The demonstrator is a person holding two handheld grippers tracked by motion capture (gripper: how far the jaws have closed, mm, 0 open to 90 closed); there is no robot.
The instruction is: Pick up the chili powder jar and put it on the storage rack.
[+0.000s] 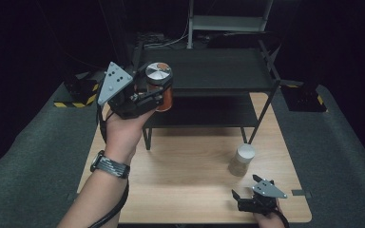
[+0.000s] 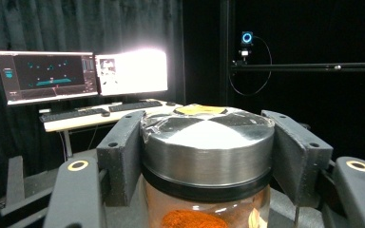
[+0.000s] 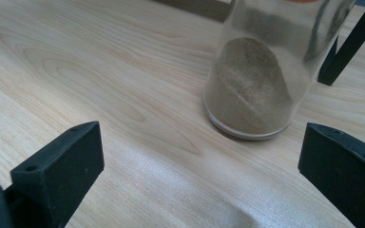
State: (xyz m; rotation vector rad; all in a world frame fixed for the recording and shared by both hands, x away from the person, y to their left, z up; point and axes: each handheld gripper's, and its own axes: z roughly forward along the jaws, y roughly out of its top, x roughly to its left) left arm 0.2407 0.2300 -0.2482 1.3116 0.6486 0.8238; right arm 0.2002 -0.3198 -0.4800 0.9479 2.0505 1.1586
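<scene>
Up beside the black shelf's top tier (image 1: 209, 71), left gripper (image 1: 158, 97) clamped on the orange spice jar (image 1: 159, 85), upright, level with that tier. Down on the table (image 1: 185, 166), right gripper (image 1: 244, 197) jaws spread, nothing held, pale jar (image 1: 242, 159) just ahead.

Between the left gripper's (image 2: 208, 156) jaws, the spice jar (image 2: 208, 190) runs off the bottom edge of the left gripper view, so its base and most of the orange powder are lost. Beyond the right gripper's (image 3: 197, 180) jaws, the jar of grey powder (image 3: 261, 71) is cut off at the top edge, lid unseen. In the high view, the right hand (image 1: 268, 221) is cropped at the bottom.
</scene>
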